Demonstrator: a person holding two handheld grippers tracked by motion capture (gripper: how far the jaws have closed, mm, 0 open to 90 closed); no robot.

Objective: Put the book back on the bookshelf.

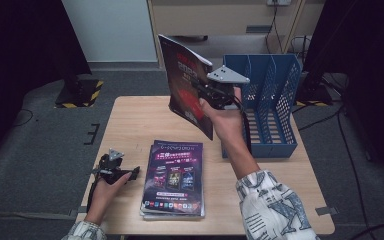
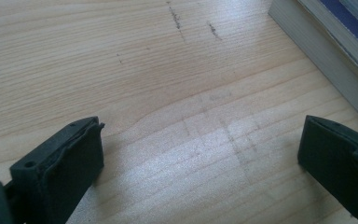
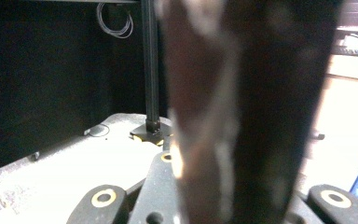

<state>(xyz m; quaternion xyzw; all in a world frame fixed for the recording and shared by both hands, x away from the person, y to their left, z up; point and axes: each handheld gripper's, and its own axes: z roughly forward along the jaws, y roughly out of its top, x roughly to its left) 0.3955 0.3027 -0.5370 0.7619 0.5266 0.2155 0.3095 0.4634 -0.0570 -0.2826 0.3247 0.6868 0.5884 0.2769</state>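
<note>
Two grippers are in play: your left gripper [image 1: 132, 173] rests on the table [image 1: 130, 120] at the near left, jaws spread wide over bare wood. Just right lies the magazine stack [image 1: 173, 177]. Your right gripper [image 1: 200, 86] clamps a magazine [image 1: 182, 75] aloft, left of the blue file rack [image 1: 275, 100].

Dim room with a lit table [image 1: 130, 120]; the near magazine [image 3: 242, 112] is blurred, glare beyond.

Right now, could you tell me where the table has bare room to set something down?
The far-left tabletop is bare, behind the left hand-held gripper and beside the magazine stack. It is crowded on the right, around the blue file rack.
</note>
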